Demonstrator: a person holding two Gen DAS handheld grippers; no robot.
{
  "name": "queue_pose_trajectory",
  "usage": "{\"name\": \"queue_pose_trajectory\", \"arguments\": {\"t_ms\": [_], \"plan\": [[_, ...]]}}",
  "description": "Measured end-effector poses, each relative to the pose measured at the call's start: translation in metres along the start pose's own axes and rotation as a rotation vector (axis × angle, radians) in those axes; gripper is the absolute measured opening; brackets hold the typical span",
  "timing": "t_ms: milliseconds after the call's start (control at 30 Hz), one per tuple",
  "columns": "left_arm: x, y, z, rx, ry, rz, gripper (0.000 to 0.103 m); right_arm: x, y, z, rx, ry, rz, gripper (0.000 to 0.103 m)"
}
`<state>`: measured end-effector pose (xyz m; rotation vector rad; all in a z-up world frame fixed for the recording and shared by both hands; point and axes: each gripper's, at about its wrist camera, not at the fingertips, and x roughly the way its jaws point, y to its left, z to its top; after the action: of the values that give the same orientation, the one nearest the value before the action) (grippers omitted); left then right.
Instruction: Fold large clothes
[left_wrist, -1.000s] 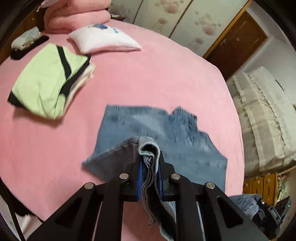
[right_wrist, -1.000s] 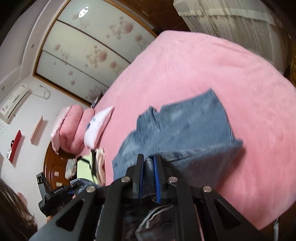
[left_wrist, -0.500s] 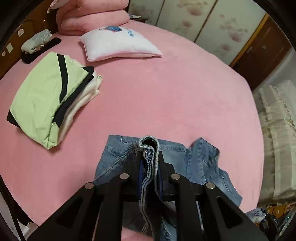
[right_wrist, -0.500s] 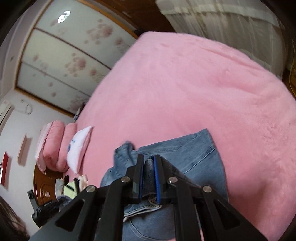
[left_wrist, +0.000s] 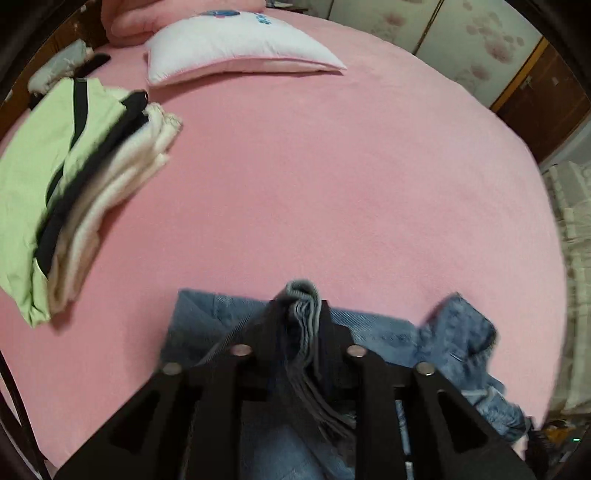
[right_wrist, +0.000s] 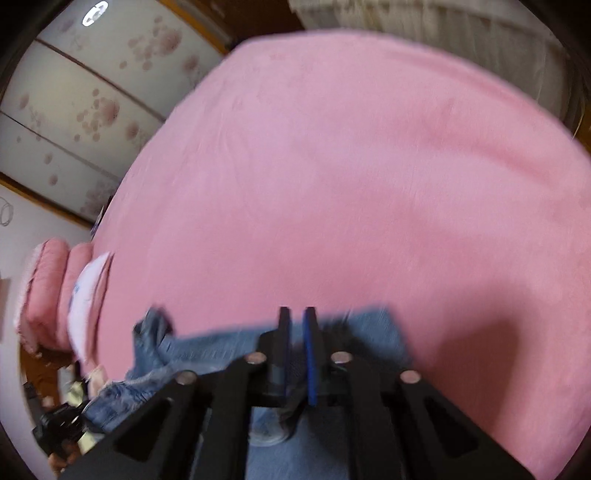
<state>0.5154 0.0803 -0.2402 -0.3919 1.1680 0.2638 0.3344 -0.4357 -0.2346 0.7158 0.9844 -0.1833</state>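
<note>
Blue denim jeans (left_wrist: 369, 325) lie folded over on the pink bed (left_wrist: 314, 184), low in both wrist views. My left gripper (left_wrist: 300, 302) hovers just above them, pointing steeply down. Its jaws are opening, and a doubled hem of the jeans still stands loosely between them. The crotch end (left_wrist: 461, 332) sits bunched at the right. In the right wrist view, which is blurred, my right gripper (right_wrist: 296, 314) is over the jeans (right_wrist: 221, 350) with its jaws nearly together, pinching a fold of denim that hangs below them.
A stack of folded clothes with a light green top (left_wrist: 55, 192) lies at the left of the bed. A white pillow (left_wrist: 236, 40) and rolled pink bedding (right_wrist: 48, 291) sit at the head. A cream curtain (left_wrist: 576, 258) hangs beyond the right edge.
Both grippers have sunk toward the bed and carried the lifted denim edge forward over the rest of the jeans. The left jaws stand wider than before.
</note>
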Motion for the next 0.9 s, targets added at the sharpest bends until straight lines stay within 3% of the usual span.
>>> {"name": "queue_pose_trajectory", "arguments": {"t_ms": [100,167,200,400,467,533,600,633,733,900], "plan": [[-0.004,-0.005,0.006,0.047,-0.025,0.064,0.049,-0.005,0.001,0.015,-0.029,-0.028,-0.034,0.005],[-0.012,-0.007,0.007,0.066,-0.042,0.105,0.081,-0.01,0.009,0.016,-0.104,-0.016,-0.043,0.005],[-0.016,-0.008,0.005,0.078,-0.05,0.113,0.083,-0.012,0.014,0.015,-0.154,0.0,-0.043,0.005],[-0.015,-0.018,-0.033,0.25,0.031,0.177,0.083,-0.007,0.035,-0.011,-0.436,0.175,-0.022,0.008],[-0.016,-0.025,-0.052,0.332,0.04,0.195,0.083,-0.002,0.039,-0.024,-0.519,0.238,-0.013,0.016],[-0.018,-0.033,-0.072,0.41,0.035,0.204,0.083,-0.002,0.043,-0.039,-0.631,0.271,-0.021,0.032],[-0.022,-0.041,-0.091,0.49,0.021,0.202,0.083,-0.007,0.048,-0.056,-0.756,0.27,-0.024,0.051],[-0.023,-0.047,-0.101,0.535,0.017,0.203,0.083,-0.01,0.05,-0.065,-0.819,0.266,-0.028,0.054],[-0.026,-0.058,-0.126,0.622,0.013,0.184,0.083,-0.015,0.053,-0.082,-0.912,0.252,-0.071,0.056],[-0.023,-0.067,-0.15,0.656,0.067,0.121,0.083,-0.015,0.053,-0.088,-0.9,0.163,-0.104,0.058]]}}
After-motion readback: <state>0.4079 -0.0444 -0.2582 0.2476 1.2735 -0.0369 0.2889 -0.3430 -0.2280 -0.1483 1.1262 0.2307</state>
